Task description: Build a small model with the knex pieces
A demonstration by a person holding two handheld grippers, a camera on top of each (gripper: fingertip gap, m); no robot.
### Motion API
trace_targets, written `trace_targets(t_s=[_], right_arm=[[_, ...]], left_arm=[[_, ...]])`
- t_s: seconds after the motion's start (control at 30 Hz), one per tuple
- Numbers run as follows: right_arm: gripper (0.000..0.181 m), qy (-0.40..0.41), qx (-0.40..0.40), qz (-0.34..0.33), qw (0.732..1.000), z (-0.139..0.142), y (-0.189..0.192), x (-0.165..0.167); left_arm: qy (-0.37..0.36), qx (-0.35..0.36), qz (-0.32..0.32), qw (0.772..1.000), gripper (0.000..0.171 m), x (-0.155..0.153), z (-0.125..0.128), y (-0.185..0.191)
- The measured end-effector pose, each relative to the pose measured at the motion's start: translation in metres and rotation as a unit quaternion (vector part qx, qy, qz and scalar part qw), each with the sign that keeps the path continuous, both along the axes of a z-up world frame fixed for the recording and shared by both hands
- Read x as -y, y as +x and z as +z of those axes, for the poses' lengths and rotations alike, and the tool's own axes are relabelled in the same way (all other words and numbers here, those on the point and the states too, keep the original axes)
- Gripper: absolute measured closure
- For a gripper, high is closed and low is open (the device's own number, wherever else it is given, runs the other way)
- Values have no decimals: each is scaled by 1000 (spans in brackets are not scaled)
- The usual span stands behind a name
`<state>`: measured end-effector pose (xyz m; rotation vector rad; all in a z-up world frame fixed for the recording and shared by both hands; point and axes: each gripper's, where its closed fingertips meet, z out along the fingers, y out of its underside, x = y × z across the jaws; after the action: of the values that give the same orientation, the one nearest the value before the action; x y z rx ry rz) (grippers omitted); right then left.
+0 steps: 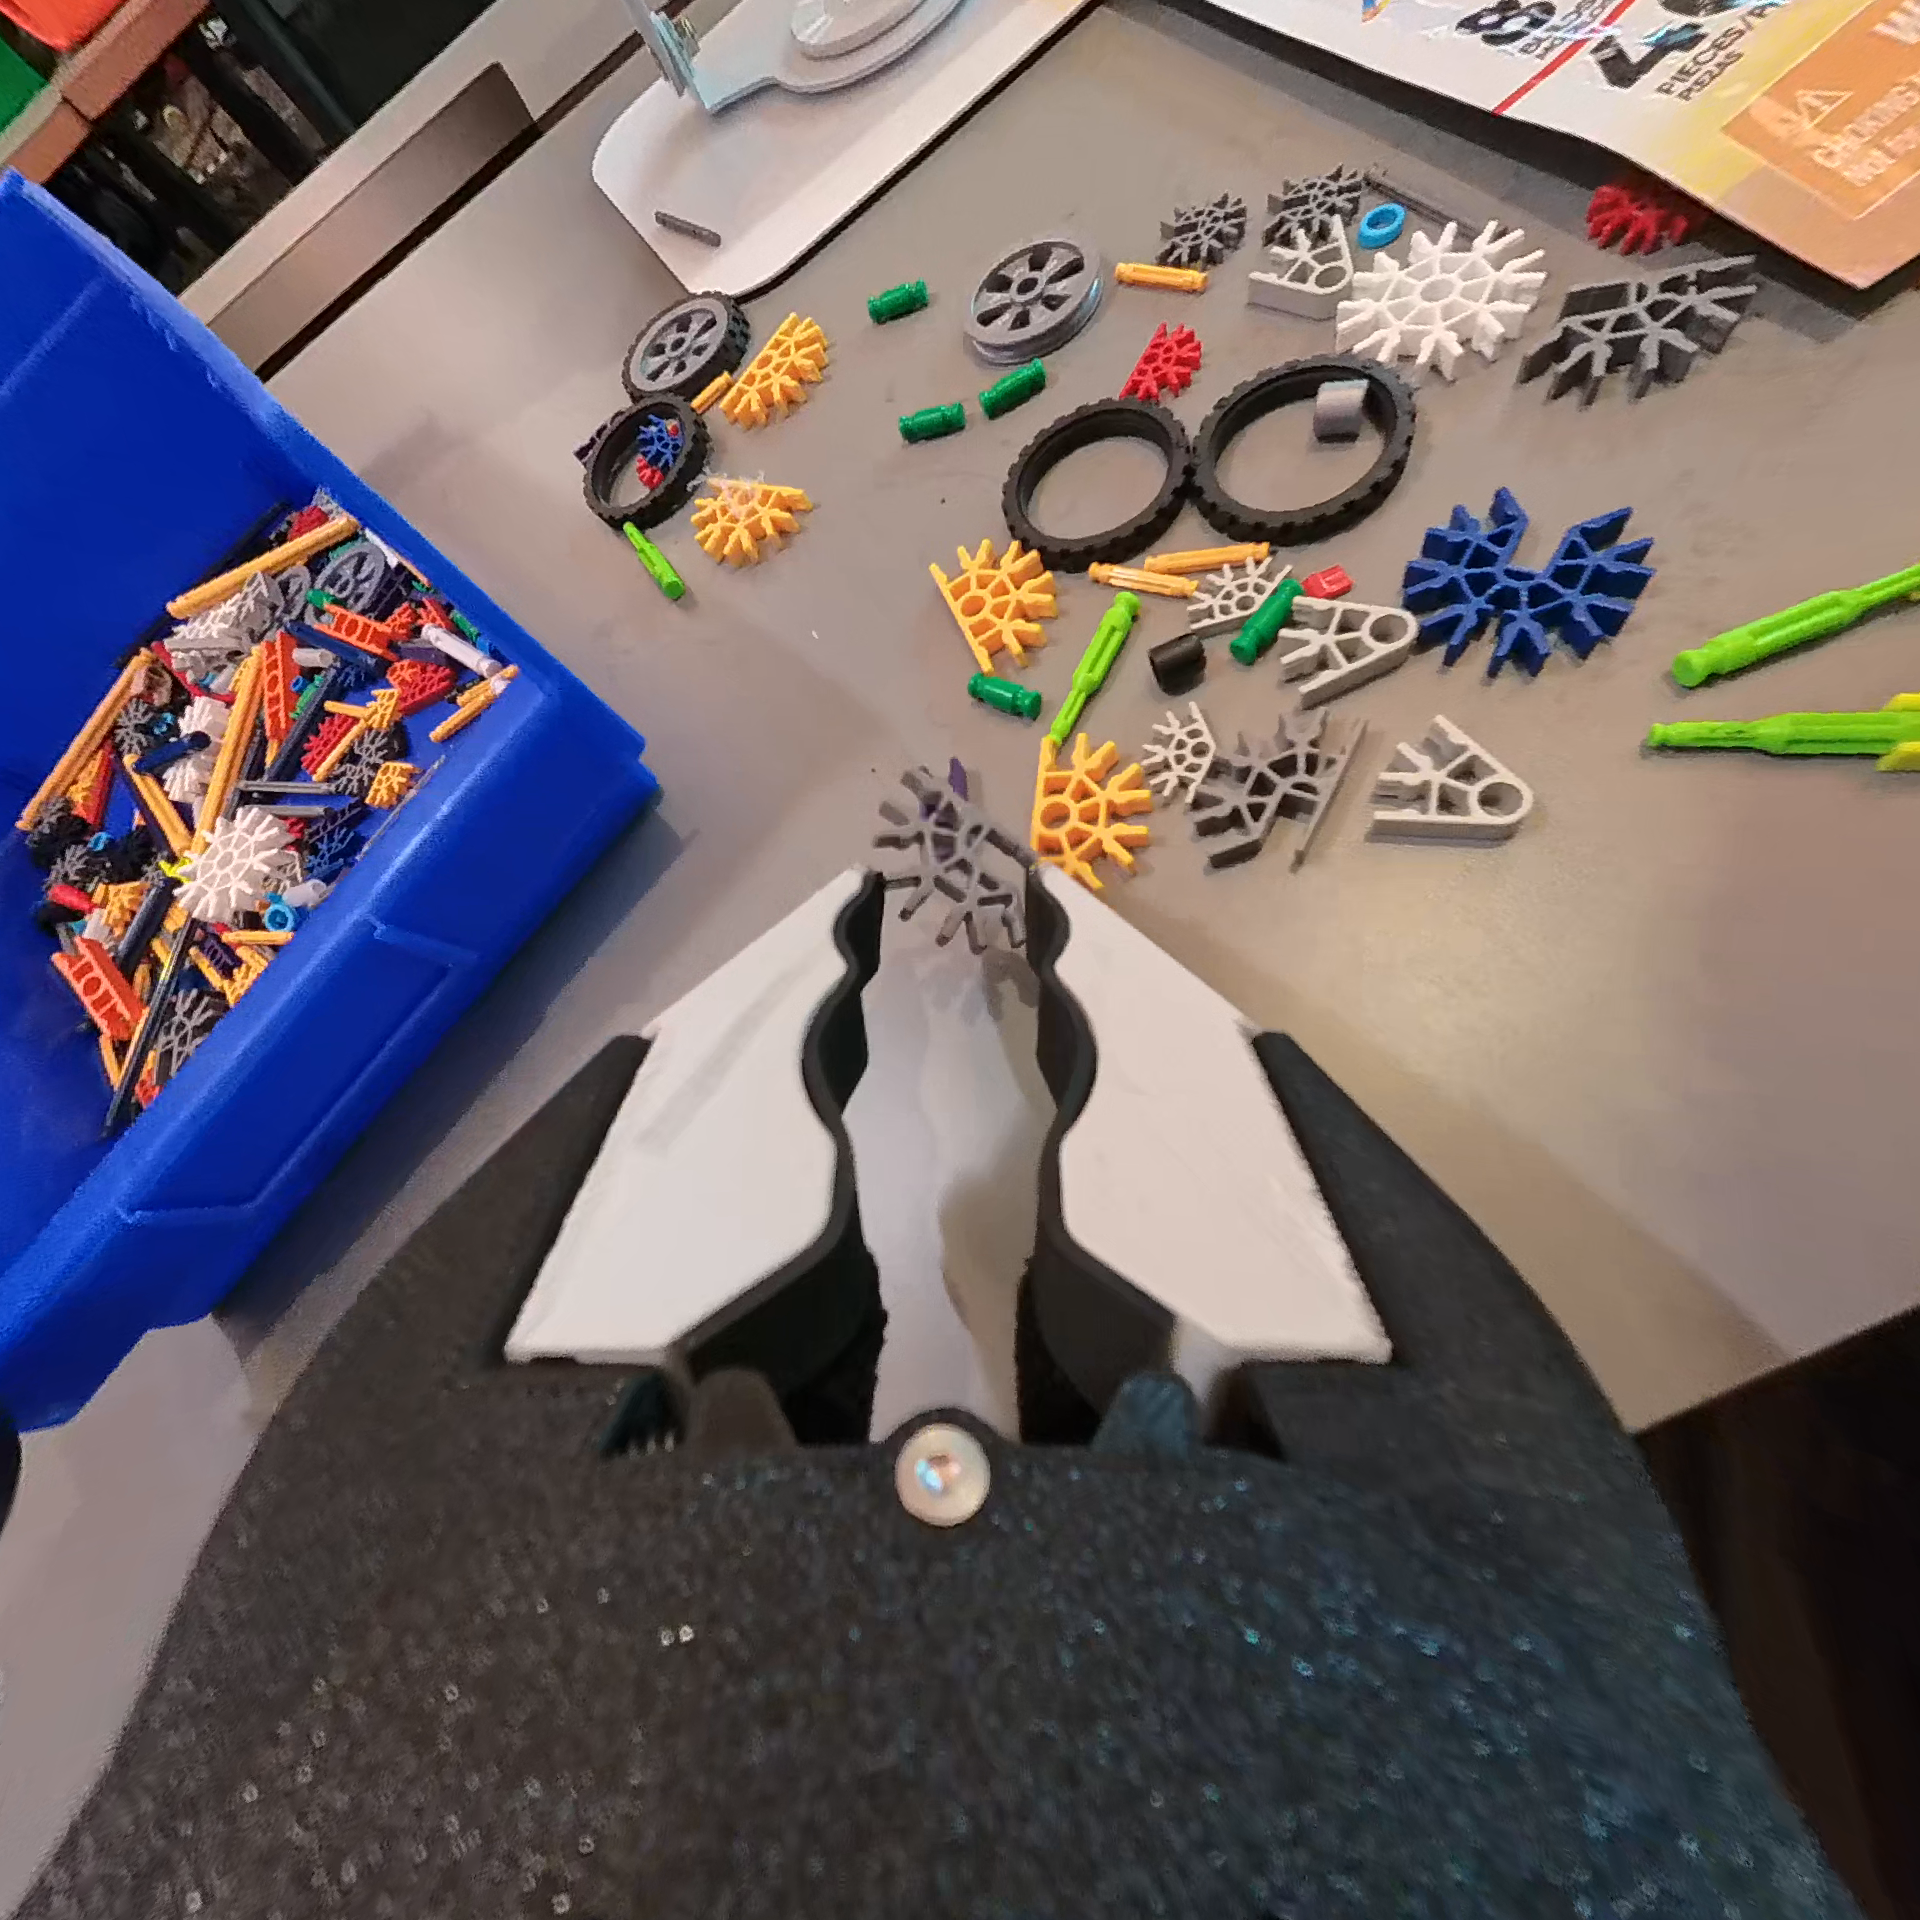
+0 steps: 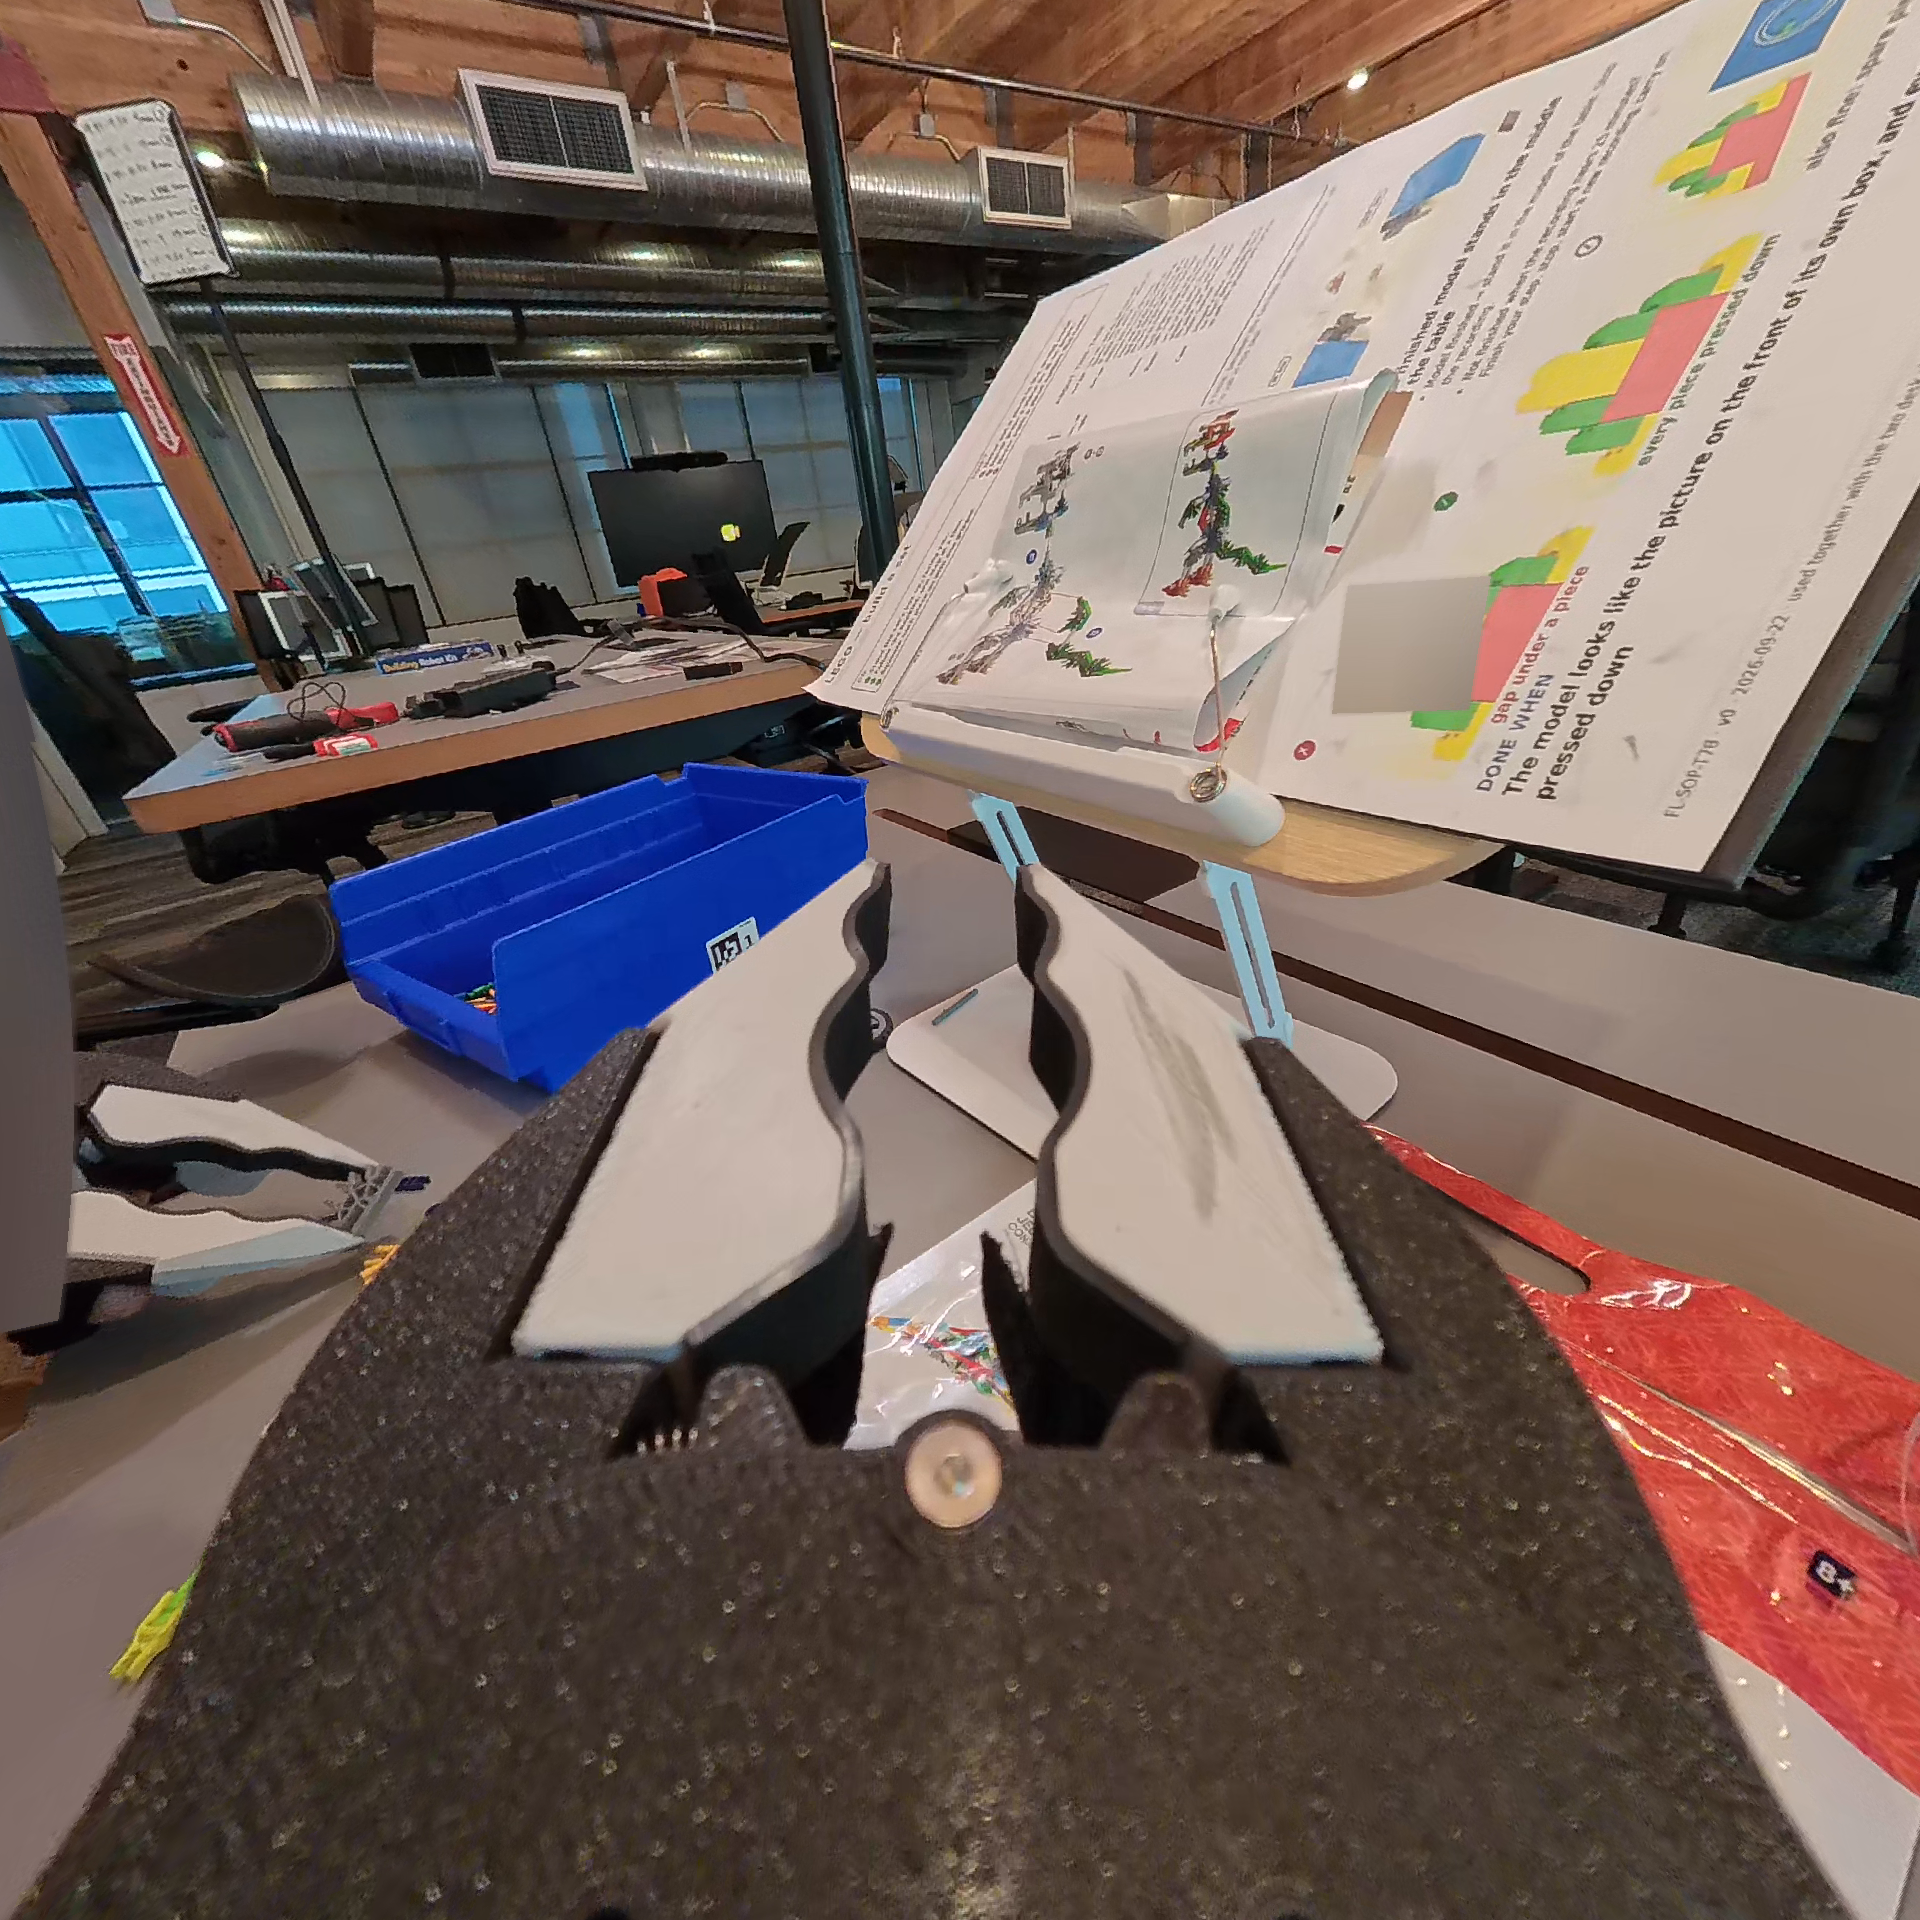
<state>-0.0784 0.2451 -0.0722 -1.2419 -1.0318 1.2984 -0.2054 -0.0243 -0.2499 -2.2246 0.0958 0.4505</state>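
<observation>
Item: grey connector (image 1: 951, 868), long axis toward 11 o'clock, which we log as pinched in left claw (image 1: 954, 891). Right claw (image 2: 952, 894): parted, empty. Blue bin (image 1: 343, 1091) at 9 o'clock.

Grey table (image 1: 1351, 1091): blue bin (image 1: 156, 520), scattered construction pieces (image 1: 1091, 582), stand base (image 1: 758, 156), printed sheet (image 1: 1714, 114).

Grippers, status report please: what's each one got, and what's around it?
Left gripper shut on grey connector, above the table. Right gripper open, empty, facing the document stand. Blue bin at left; yellow connector just beside the grip.
</observation>
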Motion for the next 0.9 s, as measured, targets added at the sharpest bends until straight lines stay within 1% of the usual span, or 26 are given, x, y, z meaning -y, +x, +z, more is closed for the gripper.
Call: trace_targets(t_s=[0.33,0.43,0.57,0.9], right_arm=[[159,1,0,0,1000,1,0,0],[159,1,-2,-1,1000,2,1,0],[159,3,-7,-5,1000,5,3,-2],[159,3,-20,-18,1000,13,10,-10]], left_arm=[[-25,28,6,999,146,8,-12,7],[-26,43,8,999,142,9,-14,8],[-26,38,13,999,137,10,-13,6],[-20,22,13,999,137,8,-7,5]])
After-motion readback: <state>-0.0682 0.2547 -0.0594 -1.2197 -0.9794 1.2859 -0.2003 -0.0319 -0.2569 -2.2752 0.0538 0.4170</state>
